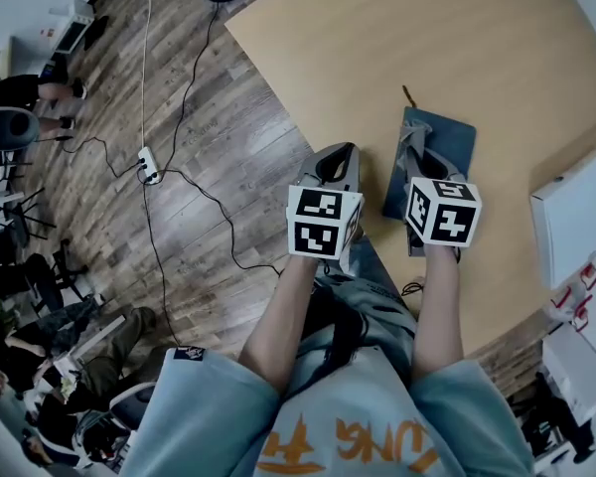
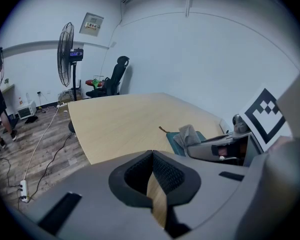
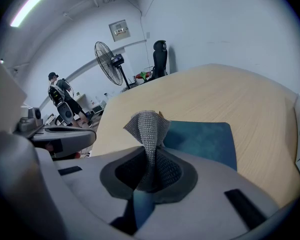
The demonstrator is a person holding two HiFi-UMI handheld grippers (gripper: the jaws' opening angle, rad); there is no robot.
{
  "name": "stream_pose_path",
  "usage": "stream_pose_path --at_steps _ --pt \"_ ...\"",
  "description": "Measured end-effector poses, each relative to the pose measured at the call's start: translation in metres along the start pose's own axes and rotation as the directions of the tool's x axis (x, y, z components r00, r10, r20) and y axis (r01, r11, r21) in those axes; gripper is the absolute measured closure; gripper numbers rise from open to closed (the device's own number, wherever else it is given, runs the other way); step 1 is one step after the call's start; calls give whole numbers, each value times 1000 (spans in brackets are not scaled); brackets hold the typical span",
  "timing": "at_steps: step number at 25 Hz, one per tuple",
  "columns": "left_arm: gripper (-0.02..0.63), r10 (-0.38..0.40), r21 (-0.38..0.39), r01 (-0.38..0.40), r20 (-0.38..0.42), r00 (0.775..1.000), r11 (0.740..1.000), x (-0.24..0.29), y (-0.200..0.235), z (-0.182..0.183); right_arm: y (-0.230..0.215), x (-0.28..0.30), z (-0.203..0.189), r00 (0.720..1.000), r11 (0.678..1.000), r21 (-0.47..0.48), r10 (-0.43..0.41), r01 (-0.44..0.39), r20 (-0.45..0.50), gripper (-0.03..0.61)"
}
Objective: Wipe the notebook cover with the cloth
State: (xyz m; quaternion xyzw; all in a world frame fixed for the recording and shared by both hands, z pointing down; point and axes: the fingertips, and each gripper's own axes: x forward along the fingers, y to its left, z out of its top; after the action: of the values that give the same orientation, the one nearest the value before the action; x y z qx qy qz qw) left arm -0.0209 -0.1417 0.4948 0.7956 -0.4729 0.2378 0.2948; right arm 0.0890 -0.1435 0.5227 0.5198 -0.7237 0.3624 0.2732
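I'm gripping the grey cloth [image 3: 147,129] in my right tool [image 3: 150,174], over the blue notebook [image 3: 205,139] lying on the desk [image 1: 427,38]. I'm judging it needs pressing flat and sweeping in even strokes. My left tool [image 2: 151,156] is sitting closed on nothing. I'm counting one notebook, one cloth, two tools

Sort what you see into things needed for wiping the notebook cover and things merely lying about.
Belongs to the job: grey cloth, pinched in the right gripper; blue notebook on the table.
Just lying about: white box on the table; fan; office chair; power strip on the floor.
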Motion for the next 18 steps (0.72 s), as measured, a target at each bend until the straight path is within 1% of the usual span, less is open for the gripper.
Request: stream_pose_path --at_steps 10,18 --pt "597 -23 24 23 -13 1000 999 7 -16 -1 -34 -16 -2 998 997 47 -59 58 19 548" --pt "597 -68 48 69 -21 997 996 19 -42 0 -66 -35 -11 993 990 91 -112 110 25 548"
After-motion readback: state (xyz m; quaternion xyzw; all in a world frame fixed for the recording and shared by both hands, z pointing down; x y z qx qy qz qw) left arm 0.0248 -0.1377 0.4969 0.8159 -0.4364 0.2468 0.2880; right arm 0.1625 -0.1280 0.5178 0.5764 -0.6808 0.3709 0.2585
